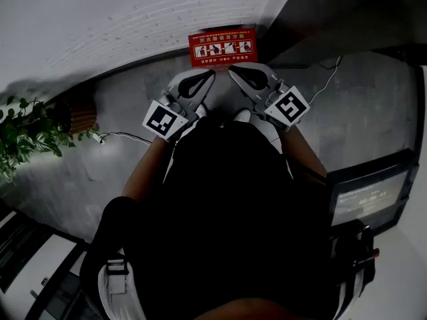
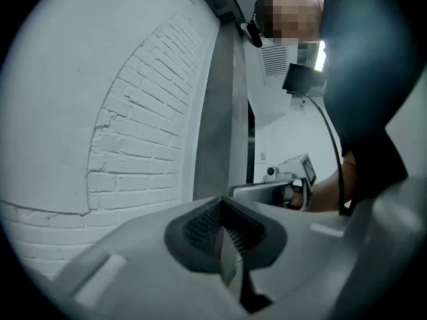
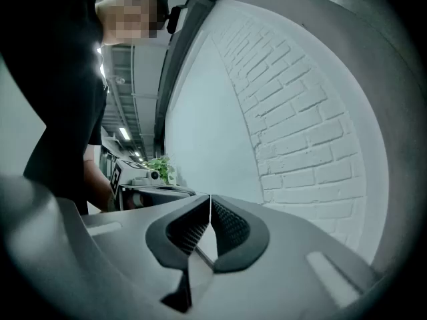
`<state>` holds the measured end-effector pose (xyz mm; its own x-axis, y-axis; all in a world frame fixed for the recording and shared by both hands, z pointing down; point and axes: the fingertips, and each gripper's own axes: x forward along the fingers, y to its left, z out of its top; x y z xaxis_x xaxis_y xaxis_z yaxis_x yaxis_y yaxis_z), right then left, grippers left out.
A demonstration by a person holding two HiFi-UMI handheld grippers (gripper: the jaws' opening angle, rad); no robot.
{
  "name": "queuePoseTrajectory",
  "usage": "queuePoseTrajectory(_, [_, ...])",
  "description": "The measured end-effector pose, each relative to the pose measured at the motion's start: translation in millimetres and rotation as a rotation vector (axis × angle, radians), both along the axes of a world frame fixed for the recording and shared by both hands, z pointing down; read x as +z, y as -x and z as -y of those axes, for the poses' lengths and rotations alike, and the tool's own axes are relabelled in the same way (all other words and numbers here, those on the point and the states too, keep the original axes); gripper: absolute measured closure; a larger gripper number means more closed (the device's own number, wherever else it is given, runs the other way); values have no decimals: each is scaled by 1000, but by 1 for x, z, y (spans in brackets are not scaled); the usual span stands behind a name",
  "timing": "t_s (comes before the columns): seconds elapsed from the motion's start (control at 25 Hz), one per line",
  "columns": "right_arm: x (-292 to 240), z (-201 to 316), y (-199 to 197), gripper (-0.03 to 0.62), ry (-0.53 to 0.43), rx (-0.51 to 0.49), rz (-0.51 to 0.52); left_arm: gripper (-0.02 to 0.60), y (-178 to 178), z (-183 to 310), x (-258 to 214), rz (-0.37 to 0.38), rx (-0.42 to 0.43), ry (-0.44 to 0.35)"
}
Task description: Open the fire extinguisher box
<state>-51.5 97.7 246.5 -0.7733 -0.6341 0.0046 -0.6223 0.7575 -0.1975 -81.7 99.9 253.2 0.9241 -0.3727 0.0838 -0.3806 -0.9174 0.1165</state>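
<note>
Red with a strip of white pictures on its top, the fire extinguisher box (image 1: 223, 47) stands on the grey floor (image 1: 120, 165) against the white brick wall (image 1: 120, 19), just beyond the tips of both tongs and roughly midway between them. The left tongs (image 1: 211, 76) are closed, their ribbed pads meeting with nothing between them. The right tongs (image 1: 233, 73) are likewise closed and empty. The two point toward each other at the tips, near but apart, and their own views look onto the brick wall rather than the box. Well to the left of the left tongs grows a leafy plant (image 1: 23, 135), and a thin cable (image 1: 123, 137) lies on the floor beside it. Well to the right of the right tongs sits a dark screen (image 1: 370, 195).
</note>
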Motion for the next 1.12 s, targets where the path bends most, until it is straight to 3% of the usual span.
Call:
queuePoseTrajectory(0.28, [13,-5,-23,582,23,-12,20,580,-23,-16,12,18,-25,17])
queuePoseTrajectory(0.64, [53,54,-24,582,127,18,28,580,-19,37,45,13,-51,94])
queuePoseTrajectory(0.88, [110,106,-38,582,270,111,56,580,-10,85,87,7,-56,149])
queuePoseTrajectory(1.12, [194,134,-45,582,423,192,102,580,-6,110,161,9,-75,240])
